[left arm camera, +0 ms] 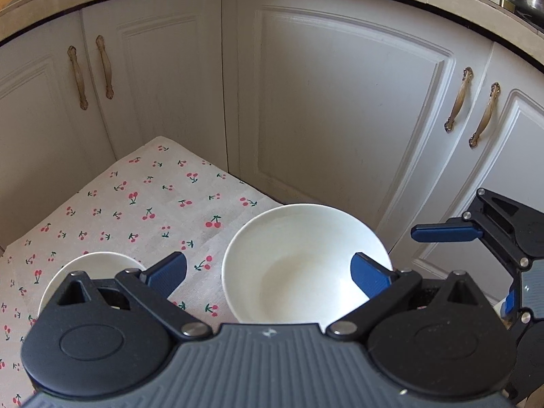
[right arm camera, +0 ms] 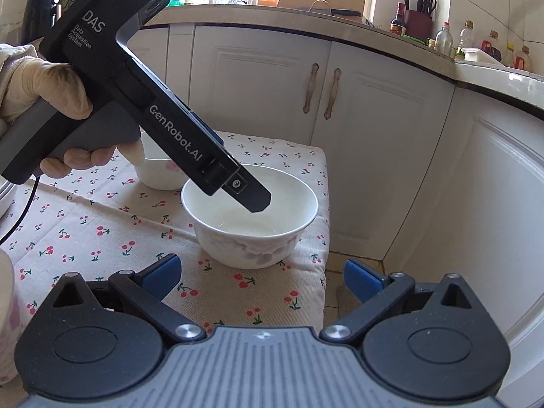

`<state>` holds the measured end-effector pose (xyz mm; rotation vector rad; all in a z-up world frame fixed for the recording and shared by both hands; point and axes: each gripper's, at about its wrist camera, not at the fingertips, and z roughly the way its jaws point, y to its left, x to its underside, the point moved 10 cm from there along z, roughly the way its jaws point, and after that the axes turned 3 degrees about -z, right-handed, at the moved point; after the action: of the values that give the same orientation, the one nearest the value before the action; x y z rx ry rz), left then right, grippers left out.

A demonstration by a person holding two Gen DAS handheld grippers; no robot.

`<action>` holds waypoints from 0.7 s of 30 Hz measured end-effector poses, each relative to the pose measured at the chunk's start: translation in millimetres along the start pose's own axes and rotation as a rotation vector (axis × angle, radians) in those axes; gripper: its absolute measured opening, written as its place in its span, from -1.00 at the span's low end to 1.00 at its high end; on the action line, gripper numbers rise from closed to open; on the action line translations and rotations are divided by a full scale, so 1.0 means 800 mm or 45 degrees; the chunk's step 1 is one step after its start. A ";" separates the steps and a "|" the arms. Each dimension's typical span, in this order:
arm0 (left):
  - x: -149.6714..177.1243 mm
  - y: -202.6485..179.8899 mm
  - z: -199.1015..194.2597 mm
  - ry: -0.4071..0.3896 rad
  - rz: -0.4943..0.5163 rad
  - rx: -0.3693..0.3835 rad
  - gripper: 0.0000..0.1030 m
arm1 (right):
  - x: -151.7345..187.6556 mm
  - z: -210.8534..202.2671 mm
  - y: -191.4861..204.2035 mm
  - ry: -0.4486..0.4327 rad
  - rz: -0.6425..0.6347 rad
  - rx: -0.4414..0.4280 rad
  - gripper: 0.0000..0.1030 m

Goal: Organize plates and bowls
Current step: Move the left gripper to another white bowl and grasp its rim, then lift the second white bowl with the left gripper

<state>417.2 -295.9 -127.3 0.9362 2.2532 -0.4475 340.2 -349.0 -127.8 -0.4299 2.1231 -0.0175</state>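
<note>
Large white bowl (right arm camera: 250, 214) on the cherry-print cloth (right arm camera: 85, 234), near its cabinet-side corner. Left gripper (left arm camera: 268, 273) poised over that bowl, fingers spread wide, one blue pad (left arm camera: 369, 277) inside the rim, the other outside; contact with the rim perhaps, hard to tell. Right gripper (right arm camera: 260, 277) just in front of the bowl, fingers wide apart, holding nothing. Smaller bowl (right arm camera: 158, 168) just behind and left of the large bowl, partly hidden by the gloved hand (right arm camera: 51, 102).
</note>
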 end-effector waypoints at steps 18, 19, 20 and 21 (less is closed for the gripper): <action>0.004 -0.004 0.034 0.087 -0.052 0.087 0.47 | -0.017 0.041 0.009 -0.011 -0.012 -0.091 0.72; 0.004 -0.004 0.034 0.088 -0.050 0.091 0.44 | -0.018 0.041 0.009 -0.011 -0.005 -0.093 0.71; 0.005 -0.005 0.034 0.090 -0.049 0.098 0.43 | -0.018 0.040 0.009 -0.011 0.001 -0.095 0.71; 0.005 -0.005 0.034 0.091 -0.051 0.102 0.42 | -0.019 0.040 0.008 -0.011 0.005 -0.096 0.71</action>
<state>424.4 -310.8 -149.5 0.9627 2.3375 -0.5336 372.1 -333.5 -135.0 -0.4695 2.1210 0.0666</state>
